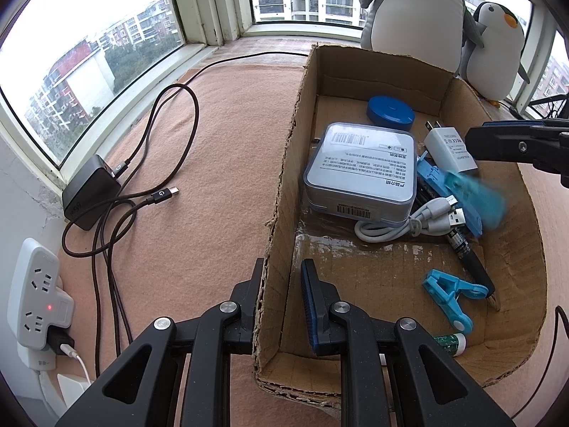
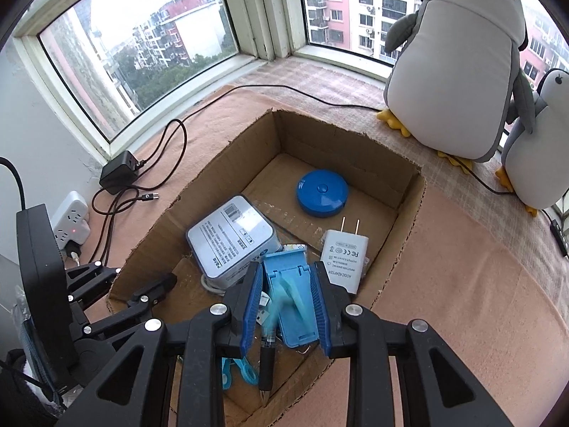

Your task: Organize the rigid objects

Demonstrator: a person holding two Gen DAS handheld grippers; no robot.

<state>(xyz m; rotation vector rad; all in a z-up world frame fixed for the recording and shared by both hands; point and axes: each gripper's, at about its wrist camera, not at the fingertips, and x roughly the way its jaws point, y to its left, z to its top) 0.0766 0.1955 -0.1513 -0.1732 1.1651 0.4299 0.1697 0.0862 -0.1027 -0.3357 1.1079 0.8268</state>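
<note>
We keep left gripper (image 1: 281, 306) clamped on the cardboard box (image 1: 281, 192) wall; right gripper (image 2: 284, 306), parted, drops teal clip (image 2: 288, 295) clear inside the box.

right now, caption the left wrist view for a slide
Left gripper clamps the cardboard box wall while a blurred blue clip drops inside.

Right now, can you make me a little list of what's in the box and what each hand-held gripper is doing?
container: cardboard box, top open
inside: grey tin, blue round case, white plug, blue clip
left hand-held gripper: shut on the box's side wall
right hand-held gripper: open over the box; blurred teal clip between its jaws
</note>
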